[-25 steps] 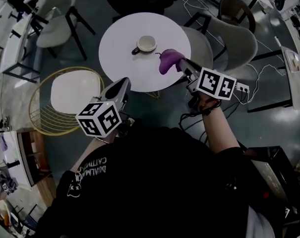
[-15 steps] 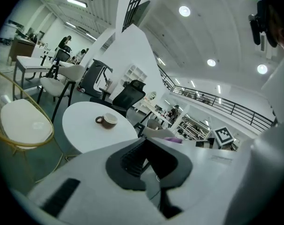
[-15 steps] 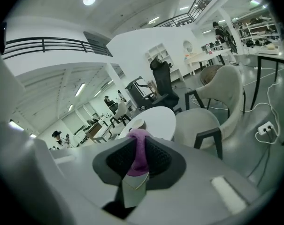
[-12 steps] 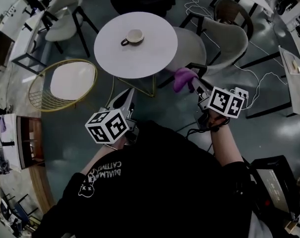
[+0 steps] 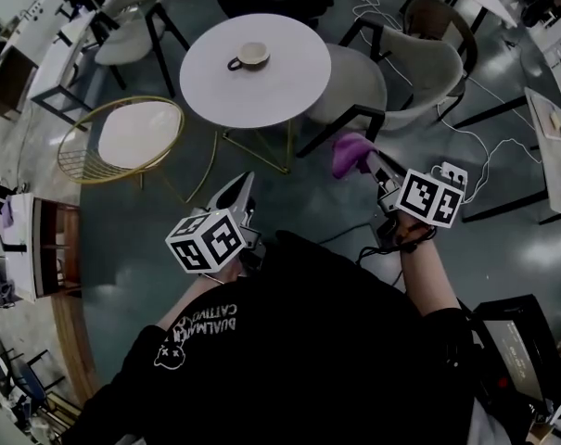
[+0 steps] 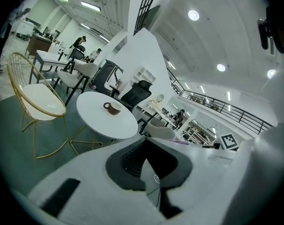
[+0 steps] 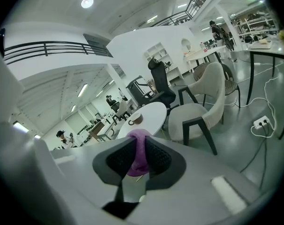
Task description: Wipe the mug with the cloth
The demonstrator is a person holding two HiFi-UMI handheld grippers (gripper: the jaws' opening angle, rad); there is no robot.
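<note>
the mug (image 5: 250,57) was a small, squat cup, brown outside and pale cream inside, with a looped handle turned to the left in the head view. it stood upright on the round white table (image 5: 271,95), well apart from both of our grippers. the cloth (image 5: 349,152) was a soft purple wad, bunched and rounded. we had it clamped in the right gripper (image 5: 367,163), whose ribbed dark pads (image 7: 117,159) pressed on it from both sides so that it bulged above them. it hung over the floor, off the table's edge and near a cream shell chair (image 5: 419,63) with dark legs. our left gripper (image 5: 237,191) carried nothing: its jaws stood apart, with only floor showing in the gap between the black pads. the table top was smooth and matt, on thin gold legs. to its left stood a gold wire chair (image 5: 122,142) with a round white seat. the floor (image 5: 289,202) was dark grey and glossy, and a white power strip (image 7: 260,122) lay on it.
</note>
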